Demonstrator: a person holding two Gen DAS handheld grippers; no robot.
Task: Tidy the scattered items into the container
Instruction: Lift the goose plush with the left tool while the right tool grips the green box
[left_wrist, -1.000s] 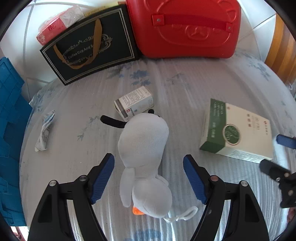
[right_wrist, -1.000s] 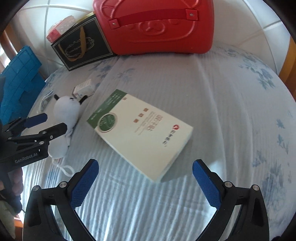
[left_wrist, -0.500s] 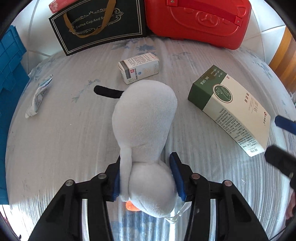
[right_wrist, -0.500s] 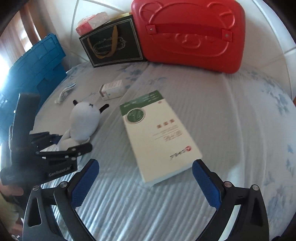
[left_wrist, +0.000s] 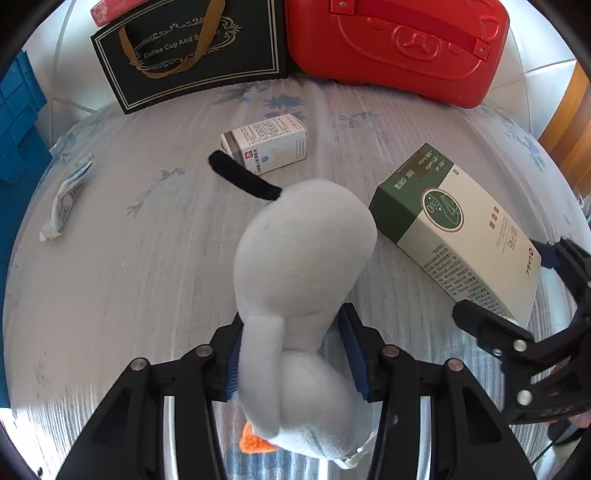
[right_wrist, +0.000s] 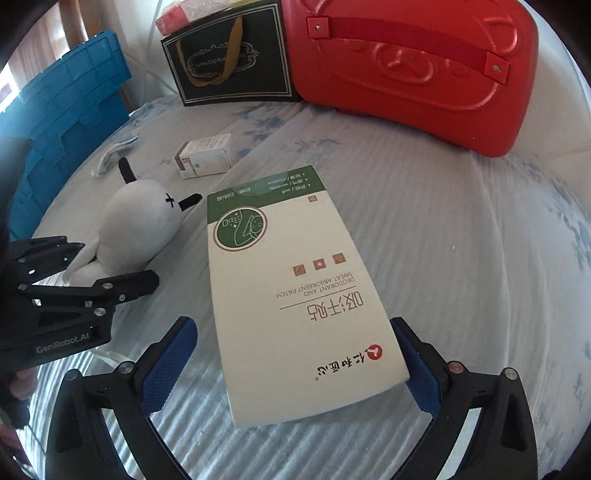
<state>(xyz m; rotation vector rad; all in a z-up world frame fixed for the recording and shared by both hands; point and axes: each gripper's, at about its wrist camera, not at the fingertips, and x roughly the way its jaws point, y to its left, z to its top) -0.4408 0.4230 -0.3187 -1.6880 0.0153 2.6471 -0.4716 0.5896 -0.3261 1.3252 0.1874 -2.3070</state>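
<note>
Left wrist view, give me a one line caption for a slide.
Left gripper clamped on a white plush toy on the striped bedsheet.

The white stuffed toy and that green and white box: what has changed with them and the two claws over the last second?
The left claw closed on the white plush toy and now squeezes its lower body. The right claw moved in around the near end of the green and white box, with the pads open on either side. The small medicine box, crumpled wrapper, black bag and red case stayed put.
</note>
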